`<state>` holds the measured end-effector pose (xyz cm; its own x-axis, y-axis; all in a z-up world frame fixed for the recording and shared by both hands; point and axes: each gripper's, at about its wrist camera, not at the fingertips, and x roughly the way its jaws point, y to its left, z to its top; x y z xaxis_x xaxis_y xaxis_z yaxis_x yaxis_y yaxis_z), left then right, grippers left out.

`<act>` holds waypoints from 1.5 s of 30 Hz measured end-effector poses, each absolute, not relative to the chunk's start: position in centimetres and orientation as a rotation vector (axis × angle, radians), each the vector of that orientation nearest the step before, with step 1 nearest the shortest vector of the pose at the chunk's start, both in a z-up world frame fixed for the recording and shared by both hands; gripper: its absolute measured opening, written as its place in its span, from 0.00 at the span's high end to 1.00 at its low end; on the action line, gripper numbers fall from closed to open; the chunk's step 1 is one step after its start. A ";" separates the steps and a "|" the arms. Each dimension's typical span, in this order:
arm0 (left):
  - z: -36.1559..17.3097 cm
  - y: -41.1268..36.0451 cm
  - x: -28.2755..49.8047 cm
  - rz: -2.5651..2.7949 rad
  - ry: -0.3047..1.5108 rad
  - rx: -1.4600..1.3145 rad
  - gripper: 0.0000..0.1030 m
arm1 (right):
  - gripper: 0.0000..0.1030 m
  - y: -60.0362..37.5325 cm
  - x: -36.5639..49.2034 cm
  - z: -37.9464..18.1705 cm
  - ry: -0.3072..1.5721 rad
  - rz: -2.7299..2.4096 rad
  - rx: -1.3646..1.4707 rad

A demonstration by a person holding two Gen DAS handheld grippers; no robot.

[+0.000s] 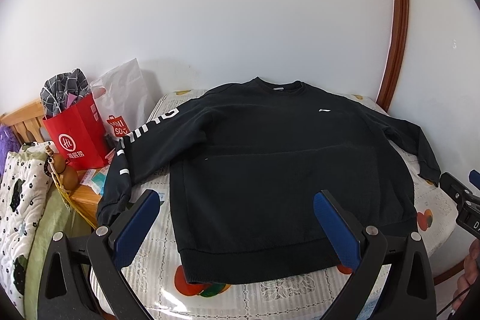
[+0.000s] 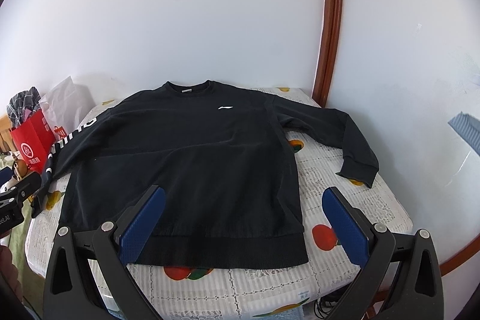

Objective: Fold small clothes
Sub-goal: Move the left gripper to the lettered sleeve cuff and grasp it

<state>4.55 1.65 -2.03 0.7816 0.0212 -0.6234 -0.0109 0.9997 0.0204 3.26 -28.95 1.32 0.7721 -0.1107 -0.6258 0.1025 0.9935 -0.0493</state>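
A black sweatshirt [image 1: 279,158] lies flat, front up, on a small table [image 1: 270,296] covered with a fruit-print cloth; the collar points to the wall. Its left sleeve with white lettering [image 1: 126,161] hangs off the table's left edge. The right sleeve [image 2: 354,146] bends down along the right side. My left gripper [image 1: 237,200] hovers open above the hem's left part, nothing between its blue pads [image 1: 138,224]. My right gripper [image 2: 244,197] is open over the hem's right corner [image 2: 288,248]; it also shows at the right edge of the left wrist view [image 1: 462,200].
A red paper bag [image 1: 75,134] with checked cloth and a white plastic bag [image 1: 123,98] stand left of the table on a wooden surface. A quilted blanket [image 1: 18,194] lies at far left. The white wall [image 1: 240,20] and a brown wooden frame [image 1: 396,35] stand close behind.
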 end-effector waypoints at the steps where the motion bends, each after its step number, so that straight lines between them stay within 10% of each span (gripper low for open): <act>1: -2.1 1.7 4.9 0.019 0.673 0.018 0.00 | 0.00 -29.0 3.5 1.3 0.679 -0.117 -0.012; 45: -11.9 16.6 13.8 0.279 0.859 -0.055 0.04 | 0.07 -27.0 14.9 -4.3 0.731 -0.037 -0.025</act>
<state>13.79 16.58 -11.87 0.6195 0.2203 -0.7535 -0.2642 0.9623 0.0641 14.86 -26.99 -4.27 0.7442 -0.0428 -0.6666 0.0252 0.9990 -0.0360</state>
